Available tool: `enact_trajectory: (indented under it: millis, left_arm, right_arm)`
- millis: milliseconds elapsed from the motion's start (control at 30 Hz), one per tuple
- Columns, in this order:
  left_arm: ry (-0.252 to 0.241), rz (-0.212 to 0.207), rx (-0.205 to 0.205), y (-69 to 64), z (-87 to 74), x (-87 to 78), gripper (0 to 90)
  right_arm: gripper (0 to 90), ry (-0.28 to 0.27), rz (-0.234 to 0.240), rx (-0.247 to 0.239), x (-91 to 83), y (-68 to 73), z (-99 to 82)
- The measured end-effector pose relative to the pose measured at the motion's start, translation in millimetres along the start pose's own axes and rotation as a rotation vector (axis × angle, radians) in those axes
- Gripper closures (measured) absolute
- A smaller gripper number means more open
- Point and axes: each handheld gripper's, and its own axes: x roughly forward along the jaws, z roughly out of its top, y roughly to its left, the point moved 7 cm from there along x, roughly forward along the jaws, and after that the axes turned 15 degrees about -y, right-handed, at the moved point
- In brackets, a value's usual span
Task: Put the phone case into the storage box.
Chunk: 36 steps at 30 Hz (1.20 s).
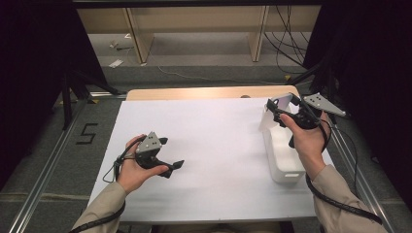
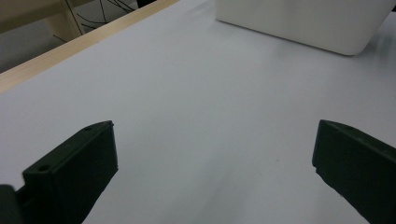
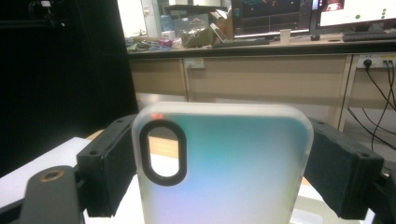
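Table point(image 1: 209, 145) with a white sheet over it, wood edge showing at the far side. White box point(image 1: 284, 155) sits at the table's right side, long side running away from the person; in the left gripper view its wall point(image 2: 303, 23) is at the top, well apart from the jaws. Right gripper point(image 1: 286, 109) is held up above the box's far end, clamped on a phone case point(image 1: 270, 116). In the right gripper view the case point(image 3: 233, 163) stands upright between the two black jaws, pads pressing on both of its long edges; translucent, frosted, oval camera cutout at upper left. Case is off the table, in the air over the box. Left gripper point(image 1: 170, 153) is at the left-middle of the table, low over the sheet, jaws spread wide with nothing between them; bare sheet point(image 2: 210, 116) between the jaws in its own view.
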Motion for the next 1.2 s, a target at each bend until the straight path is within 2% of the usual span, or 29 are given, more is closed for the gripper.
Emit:
enact_trajectory:
  millis: [1200]
  left_arm:
    - [-0.009,0.007,-0.001,0.8,1.2,-0.6,0.0]
  right_arm:
    - [17.8,-0.001,-0.050,0.003,-2.1,-17.8,-1.2]
